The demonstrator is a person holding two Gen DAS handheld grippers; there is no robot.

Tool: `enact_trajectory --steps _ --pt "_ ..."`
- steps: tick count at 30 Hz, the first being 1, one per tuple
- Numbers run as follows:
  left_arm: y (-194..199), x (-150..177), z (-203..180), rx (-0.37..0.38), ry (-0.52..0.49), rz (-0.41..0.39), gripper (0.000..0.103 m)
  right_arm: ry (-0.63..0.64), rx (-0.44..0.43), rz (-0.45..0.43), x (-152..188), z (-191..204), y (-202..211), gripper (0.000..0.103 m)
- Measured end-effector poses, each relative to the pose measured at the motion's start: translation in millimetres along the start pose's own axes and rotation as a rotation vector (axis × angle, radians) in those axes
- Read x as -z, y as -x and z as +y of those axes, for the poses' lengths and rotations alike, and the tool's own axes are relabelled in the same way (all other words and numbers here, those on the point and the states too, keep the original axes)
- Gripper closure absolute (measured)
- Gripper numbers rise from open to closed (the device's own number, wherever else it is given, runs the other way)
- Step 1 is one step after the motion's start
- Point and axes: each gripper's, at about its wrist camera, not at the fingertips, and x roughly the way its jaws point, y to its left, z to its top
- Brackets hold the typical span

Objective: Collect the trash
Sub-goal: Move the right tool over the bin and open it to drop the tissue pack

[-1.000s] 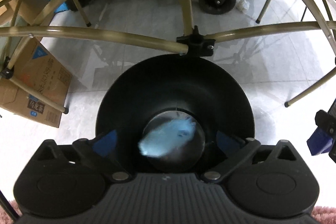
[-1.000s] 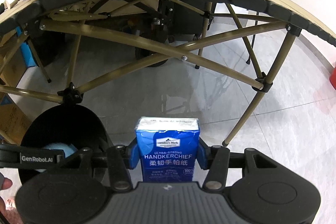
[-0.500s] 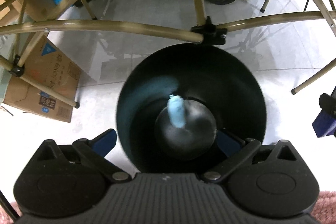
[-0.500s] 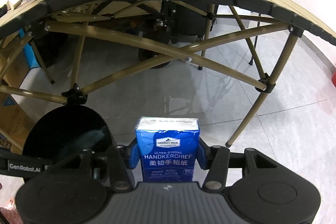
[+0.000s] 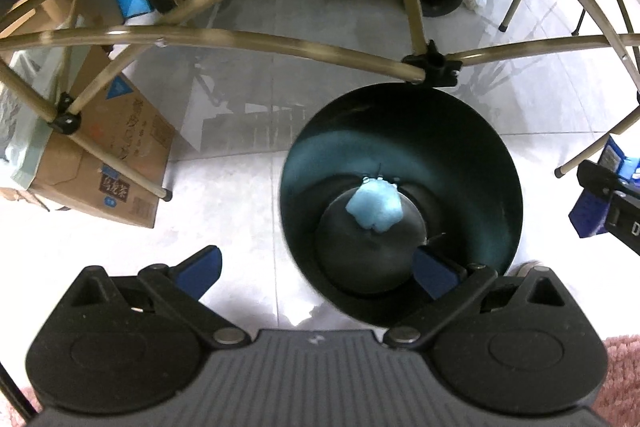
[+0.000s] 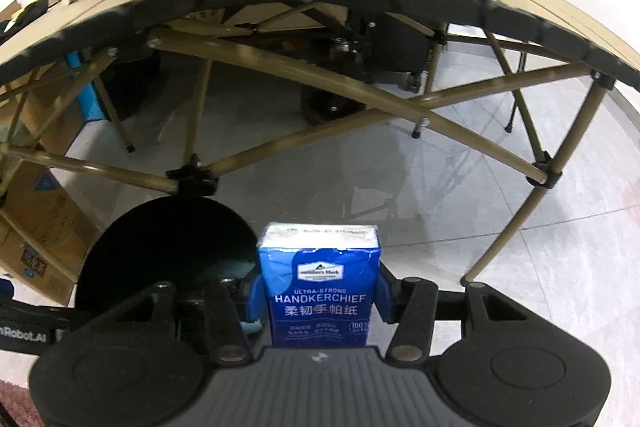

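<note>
Right gripper (image 6: 320,301) jaws are pinching the tissue pack (image 6: 319,291) by its sides; left gripper (image 5: 316,265) jaws are standing spread, empty. Pack is looking light, soft, film-slick: a mid-side hold suits. It is hanging right of the bin (image 5: 472,131).

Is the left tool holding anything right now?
No, the left tool stands open and empty, and the light blue wad lies at the bottom of the black bin.

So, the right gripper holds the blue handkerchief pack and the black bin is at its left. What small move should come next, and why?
Probably carry the right gripper sideways over the black bin before opening. It is shut on the handkerchief pack, which hangs over bare floor beside the bin's rim. The left gripper is open and empty, and a light blue wad lies on the bin's bottom.
</note>
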Motion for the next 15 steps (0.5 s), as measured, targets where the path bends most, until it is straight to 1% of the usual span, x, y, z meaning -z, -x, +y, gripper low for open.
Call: enact_trajectory --steps 8,15 --pt "16 8 27 -0.07 0.016 -0.051 0.0 0.046 -0.045 0.015 -1 25 3 0.052" --pt "18 10 48 -0.085 0.059 -0.044 0.0 0.075 -0.082 0.038 -1 47 2 0.052"
